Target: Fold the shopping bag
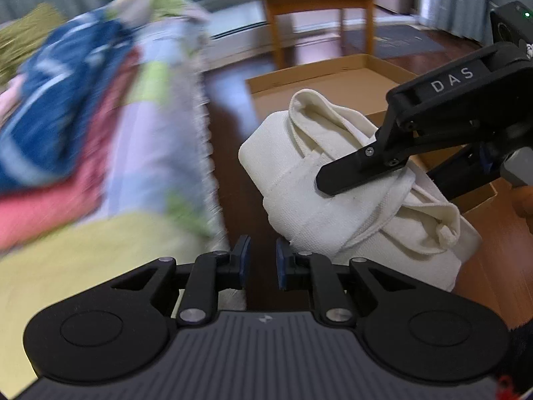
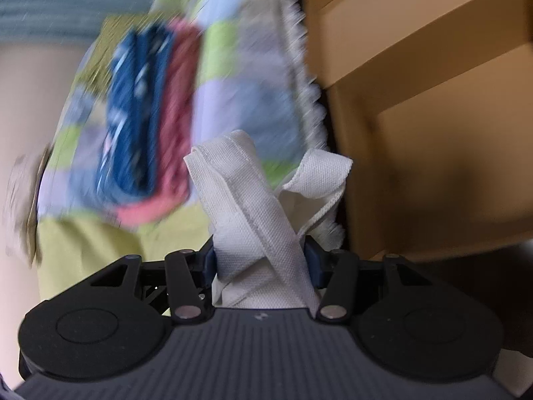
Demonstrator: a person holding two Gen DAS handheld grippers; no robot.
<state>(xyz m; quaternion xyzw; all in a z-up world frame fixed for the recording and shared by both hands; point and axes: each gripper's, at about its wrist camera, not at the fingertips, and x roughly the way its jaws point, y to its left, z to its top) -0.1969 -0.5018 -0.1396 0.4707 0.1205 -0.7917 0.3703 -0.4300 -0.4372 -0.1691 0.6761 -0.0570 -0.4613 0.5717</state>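
A cream canvas shopping bag (image 1: 336, 200), folded into a thick bundle with its straps wrapped over it, hangs in the air over a cardboard box. My right gripper (image 1: 336, 183) comes in from the right and is shut on the bundle; in the right wrist view the folded bag (image 2: 260, 233) fills the gap between the fingers of the right gripper (image 2: 261, 266). My left gripper (image 1: 261, 260) sits just below and left of the bag, its jaws slightly apart with nothing between them.
A shallow open cardboard box (image 1: 333, 83) lies on the dark wooden floor behind the bag. To the left is a bed with a patchwork quilt (image 1: 150, 133) and folded blue and red cloths (image 1: 60, 116). A wooden chair (image 1: 316, 6) stands beyond.
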